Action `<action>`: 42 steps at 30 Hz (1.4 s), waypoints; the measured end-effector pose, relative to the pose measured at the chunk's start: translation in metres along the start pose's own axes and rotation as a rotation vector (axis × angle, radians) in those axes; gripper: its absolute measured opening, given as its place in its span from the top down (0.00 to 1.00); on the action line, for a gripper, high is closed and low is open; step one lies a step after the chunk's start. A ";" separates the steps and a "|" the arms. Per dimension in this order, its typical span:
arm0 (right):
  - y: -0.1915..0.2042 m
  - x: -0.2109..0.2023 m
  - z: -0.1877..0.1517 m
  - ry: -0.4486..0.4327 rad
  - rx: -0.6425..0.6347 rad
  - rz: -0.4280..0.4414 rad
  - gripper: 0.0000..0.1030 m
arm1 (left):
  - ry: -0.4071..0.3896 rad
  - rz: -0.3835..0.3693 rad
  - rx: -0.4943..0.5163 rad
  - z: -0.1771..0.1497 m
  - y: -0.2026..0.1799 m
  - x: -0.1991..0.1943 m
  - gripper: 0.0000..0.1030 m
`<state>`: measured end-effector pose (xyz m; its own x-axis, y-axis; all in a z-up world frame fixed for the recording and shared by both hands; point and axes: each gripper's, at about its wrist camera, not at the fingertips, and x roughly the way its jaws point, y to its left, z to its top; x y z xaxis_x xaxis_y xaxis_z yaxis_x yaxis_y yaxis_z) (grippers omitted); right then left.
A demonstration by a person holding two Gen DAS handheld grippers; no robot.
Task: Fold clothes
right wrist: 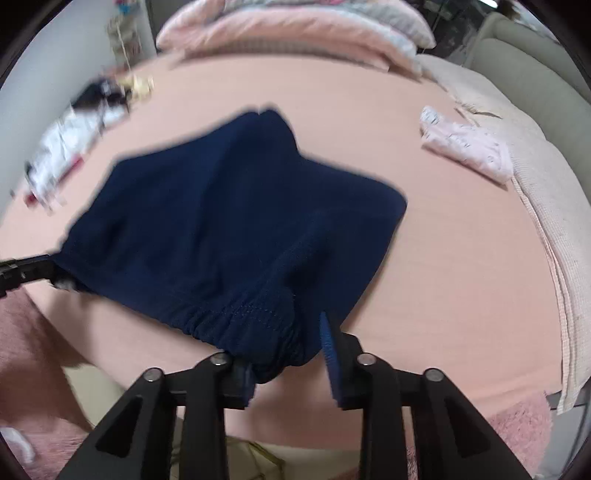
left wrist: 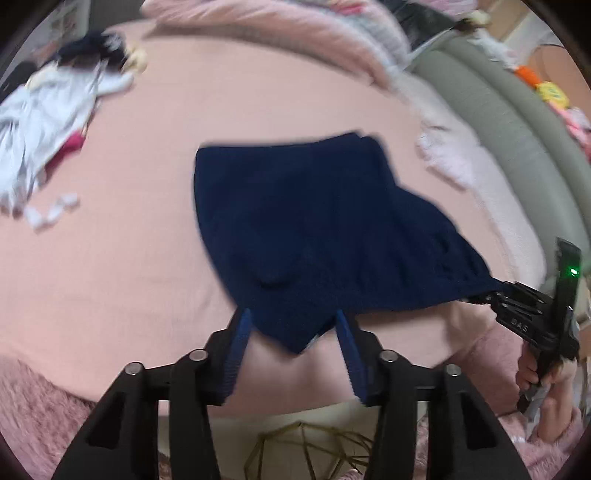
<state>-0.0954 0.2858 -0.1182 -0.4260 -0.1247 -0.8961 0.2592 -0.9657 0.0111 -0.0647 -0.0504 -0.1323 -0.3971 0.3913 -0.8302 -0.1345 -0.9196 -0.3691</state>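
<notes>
Two claws on one pair of navy shorts, both partway spread. Left claw (left wrist: 291, 332): blue ribbed pads stand apart, and a corner of the shorts (left wrist: 314, 229) droops into the gap between them. Neither pad looks pressed on the cloth, so it's loose in there rather than pinched. Right claw (right wrist: 291, 347): also parted, with the gathered elastic waistband bunched between the pads. The cloth covers the left pad and there's a clear gap to the right pad, so no squeeze on that side either.

From the left claw's view, the right one shows off to the right with a green light on it and a hand (left wrist: 546, 373) wrapped round its grip, its tip right at the waistband corner.

Shorts are spread flat-ish on the bed (left wrist: 129, 258), stretching ahead of both claws, with a soft fold near the middle. Fabric looks like a fine mesh knit, waistband puckered.

Bed sheet is smooth peach. Ahead and left of the claws sits a crumpled heap of white and dark clothes (left wrist: 48, 122). Ahead and right, a small pale pink folded garment (right wrist: 465, 144) lies by a cream waffle-textured blanket (right wrist: 546, 221). Pink pillows (right wrist: 288, 29) are stacked at the far end. Fuzzy pink rug (left wrist: 33, 413) below the bed edge.
</notes>
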 end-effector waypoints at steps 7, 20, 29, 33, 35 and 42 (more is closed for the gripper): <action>0.010 -0.032 -0.019 0.050 -0.130 0.070 0.62 | 0.016 0.011 0.102 0.024 -0.014 0.014 0.55; -0.059 0.019 0.041 0.009 0.037 -0.028 0.62 | -0.076 0.094 -0.246 0.126 0.069 0.101 0.55; -0.067 0.078 0.100 0.021 0.032 -0.048 0.62 | -0.070 0.147 -0.134 0.149 0.057 0.117 0.94; -0.065 0.077 0.106 -0.050 0.039 -0.049 0.62 | -0.107 0.241 -0.165 0.145 0.077 0.105 0.94; -0.067 0.080 0.105 -0.076 0.062 -0.044 0.62 | -0.061 0.268 -0.186 0.147 0.096 0.122 0.91; -0.078 0.113 0.085 0.016 0.045 -0.177 0.62 | -0.127 0.259 -0.196 0.168 0.078 0.105 0.81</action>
<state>-0.2377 0.3276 -0.1825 -0.4478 0.0515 -0.8927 0.1418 -0.9816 -0.1277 -0.2694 -0.0865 -0.1784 -0.5063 0.1266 -0.8530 0.1580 -0.9588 -0.2360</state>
